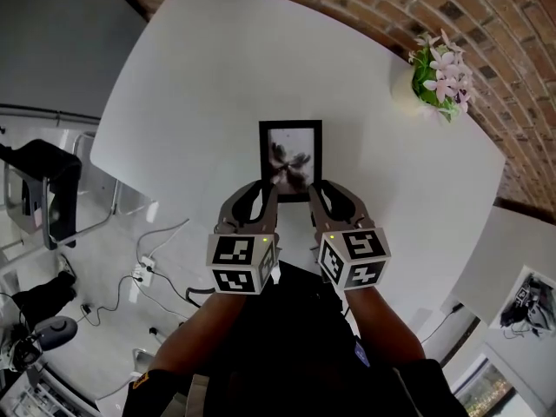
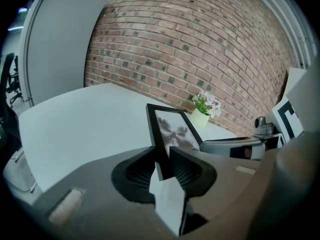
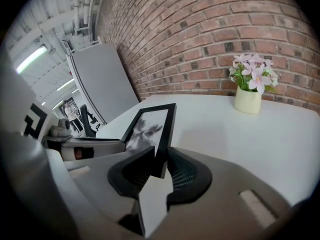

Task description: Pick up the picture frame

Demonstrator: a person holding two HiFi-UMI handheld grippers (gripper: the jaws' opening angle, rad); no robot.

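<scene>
My left gripper [image 2: 162, 151] has its jaws closed on the near left corner of the picture frame [image 2: 172, 131]. The black side bar of the frame stands between the two ribbed pads, and both pads press on it. My right gripper [image 3: 160, 156] does the same at the near right corner of the picture frame [image 3: 150, 126], with the right side bar pinched between its pads. Neither pair of jaws is pressed fully together, because the bar keeps them a little apart.

From above, the left gripper [image 1: 265, 189] and the right gripper [image 1: 323, 189] sit close beside each other at the near edge of the picture frame [image 1: 291, 150]. Each one carries a marker cube [image 1: 241, 263] at its back end. The frame is black and holds a pale print with a dark shape in it. It reaches away from me over the white table [image 1: 217, 76], about the middle of the table. Its near end is in my jaws. I cannot tell whether its far edge touches the table.

Far to the right on the table, near the edge, stands a flower pot [image 1: 439, 72] with pink flowers, well apart from the frame. Behind it is a brick wall [image 2: 190, 44]. On the floor to the left of the table there are a dark chair [image 1: 43, 172] and some cables [image 1: 143, 272].
</scene>
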